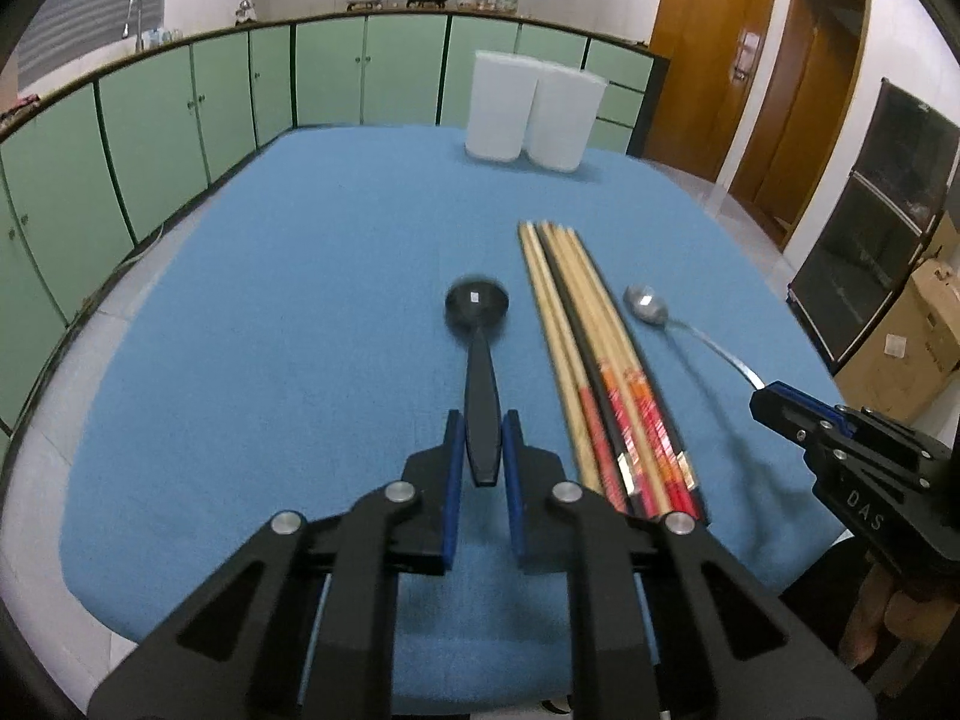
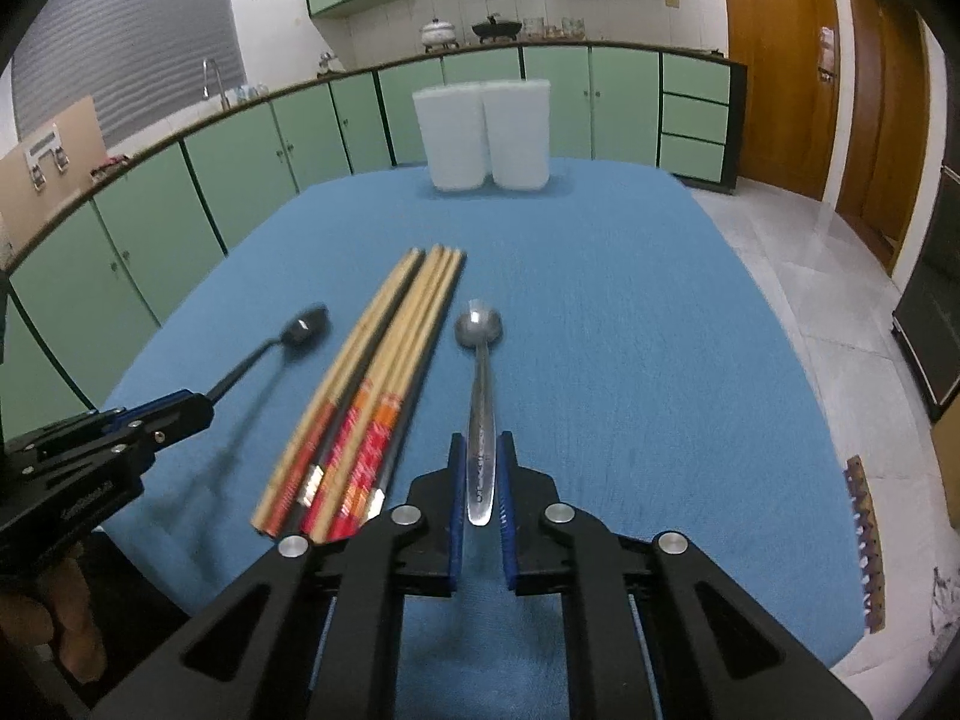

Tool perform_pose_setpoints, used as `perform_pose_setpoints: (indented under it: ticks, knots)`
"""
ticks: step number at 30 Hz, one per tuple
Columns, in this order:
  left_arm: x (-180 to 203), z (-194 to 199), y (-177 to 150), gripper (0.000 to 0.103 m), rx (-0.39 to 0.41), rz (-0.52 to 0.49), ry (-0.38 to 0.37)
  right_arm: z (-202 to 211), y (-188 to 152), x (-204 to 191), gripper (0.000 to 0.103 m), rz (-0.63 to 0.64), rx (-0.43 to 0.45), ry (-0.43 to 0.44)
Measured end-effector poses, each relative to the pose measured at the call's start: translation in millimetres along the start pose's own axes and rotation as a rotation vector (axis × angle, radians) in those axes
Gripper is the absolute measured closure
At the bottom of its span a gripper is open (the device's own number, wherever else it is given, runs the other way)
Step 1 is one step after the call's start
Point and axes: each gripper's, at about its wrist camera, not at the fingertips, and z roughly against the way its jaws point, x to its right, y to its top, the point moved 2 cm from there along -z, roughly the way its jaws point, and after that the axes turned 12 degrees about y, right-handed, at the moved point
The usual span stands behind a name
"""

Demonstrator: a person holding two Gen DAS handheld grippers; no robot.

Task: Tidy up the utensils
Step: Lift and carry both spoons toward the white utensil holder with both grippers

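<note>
Near the front edge of the desk (image 1: 240,312) we see both tools closed on spoon handles. Our left hand-held gripper (image 1: 483,450) pinches the thick end of a black spoon (image 1: 477,303), matte and smooth like plastic, with a round bowl that points toward the far edge; its shadow falls apart from it on the cloth, so it seems raised. Our right hand-held gripper (image 2: 480,474) pinches the flat, shiny handle of a metal spoon (image 2: 478,324), whose oval bowl catches the light and also points away from us.

Between the two spoons lies a tight bundle of chopsticks (image 2: 384,384), long straight sticks of pale wood with one dark stick among them, their near ends marked in red and orange. They lie lengthwise, running from the front edge toward the middle of the desk, just beside each gripper's inner side.

A blue cloth with a fine, towel-like nap covers the desk and drapes over its rounded edges. Two white containers (image 1: 531,114), tall, smooth and translucent, stand touching each other at the far edge. The cloth between the chopstick tips and the containers lies bare, and the left and right edges are open too.

Beyond the desk runs a row of pale green cabinets (image 2: 180,198), with wooden doors (image 1: 708,54) at the right and cardboard boxes (image 1: 912,336) on the tiled floor
</note>
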Motion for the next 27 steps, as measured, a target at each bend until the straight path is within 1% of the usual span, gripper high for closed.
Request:
perform_pose_setpoints:
  ticks: [7,11,18,22,27]
  knots:
    - [1,18,30,0.091,0.069,-0.021,0.003,12,32,-7,0.093,0.041,0.04,0.008]
    - [-1,23,46,0.091,0.079,-0.017,-0.017,16,49,-9,0.093,0.068,0.047,0.008]
    - [-6,26,73,0.091,0.09,-0.02,-0.036,17,74,-10,0.094,0.106,0.025,0.015]
    - [-10,30,82,0.091,0.105,-0.024,-0.037,20,85,-11,0.094,0.12,0.015,0.021]
    - [-10,39,93,0.091,0.152,-0.051,-0.011,24,94,-12,0.094,0.125,0.011,0.042]
